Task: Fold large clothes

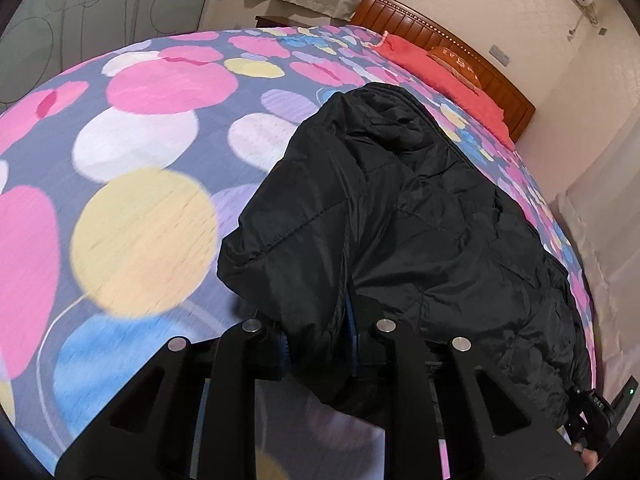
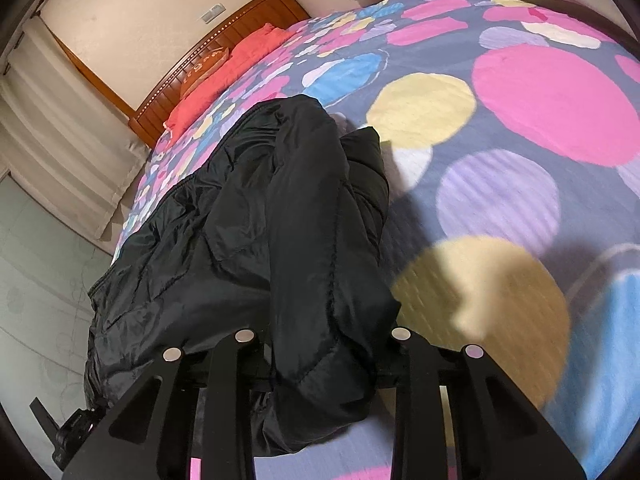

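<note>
Here both claws have a bite of the black padded jacket point(image 1: 400, 208), which lies lengthwise on the bed's spotted bedspread point(image 1: 140, 240), its far end reaching toward the red pillows point(image 1: 448, 76) and the wooden headboard point(image 1: 460, 48). The left claw point(image 1: 320, 344) is pinched narrow on a thick fold at the near end, with blue pads showing against the cloth on each side. In the right wrist view the right claw point(image 2: 324, 344) is likewise clamped on a long padded band of the jacket point(image 2: 312, 220), perhaps a sleeve or a folded side, though which one cannot be told. The fabric rises from the bed into both grips, so the near end looks lifted rather than lying flat. The step in hand seems to be a fold of the near part, carried by two held points. The next move would call for keeping both grips at an even height and carrying the cloth together across or over the body of the jacket, then laying it down so the edges line up; slippery, puffy fabric may slide or bunch if one side leads.
</note>
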### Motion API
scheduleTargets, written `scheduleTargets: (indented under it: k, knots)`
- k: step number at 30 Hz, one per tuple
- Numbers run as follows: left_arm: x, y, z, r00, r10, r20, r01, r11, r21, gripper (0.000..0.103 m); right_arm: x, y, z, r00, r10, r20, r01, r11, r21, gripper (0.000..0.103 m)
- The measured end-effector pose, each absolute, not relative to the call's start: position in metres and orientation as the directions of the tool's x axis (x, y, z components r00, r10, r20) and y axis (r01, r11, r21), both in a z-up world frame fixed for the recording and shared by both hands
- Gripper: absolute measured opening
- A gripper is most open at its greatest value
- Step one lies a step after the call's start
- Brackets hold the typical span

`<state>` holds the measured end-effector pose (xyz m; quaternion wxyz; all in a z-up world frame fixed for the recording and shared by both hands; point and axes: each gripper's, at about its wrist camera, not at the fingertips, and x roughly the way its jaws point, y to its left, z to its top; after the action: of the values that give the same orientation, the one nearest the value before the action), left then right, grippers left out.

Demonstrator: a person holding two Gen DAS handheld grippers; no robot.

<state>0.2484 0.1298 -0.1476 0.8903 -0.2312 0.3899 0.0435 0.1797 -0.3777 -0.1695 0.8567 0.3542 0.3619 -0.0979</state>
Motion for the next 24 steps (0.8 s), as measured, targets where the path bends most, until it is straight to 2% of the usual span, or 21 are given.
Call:
scheduleTargets:
  k: [16, 24]
  knots:
    - [0.155, 0.144, -0.150, 0.676, -0.117, -0.728, -0.269, 0.880, -0.392, 0.020, 0.116, -0.373, -0.173, 0.711, 0.139, -0.689, 0.400, 0.726, 0.560, 0.029]
    - [0.132, 0.146, -0.150, 0.675, -0.114, -0.729, -0.271, 0.880, -0.389, 0.020, 0.103, -0.374, -0.175, 0.710, 0.157, -0.687, 0.390, 0.724, 0.569, 0.029]
